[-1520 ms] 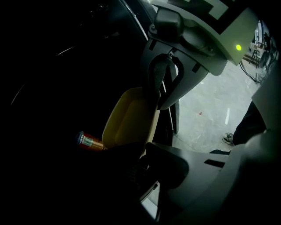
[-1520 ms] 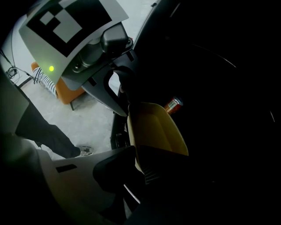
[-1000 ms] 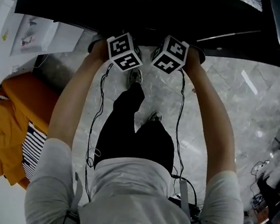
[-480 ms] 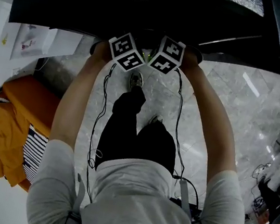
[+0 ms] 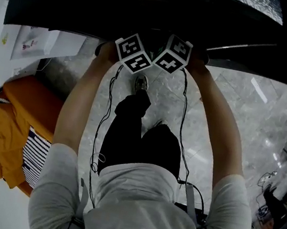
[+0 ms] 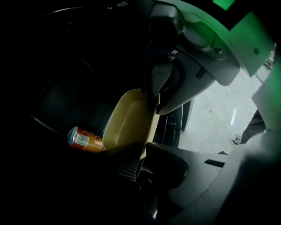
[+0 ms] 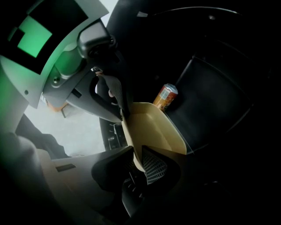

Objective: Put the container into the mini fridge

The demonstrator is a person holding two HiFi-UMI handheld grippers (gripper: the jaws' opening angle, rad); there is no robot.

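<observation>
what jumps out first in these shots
A cream container stands out against the dark mini fridge. Its near rim is pinched by the left gripper and sits between the jaws of the right gripper, which have just been opening. An orange can shows just beyond it.

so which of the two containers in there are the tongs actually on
The open cream container: left tongs and right tongs both pinch its rim, though the right pair has just been opening. The orange can sits beyond it, untouched.
</observation>
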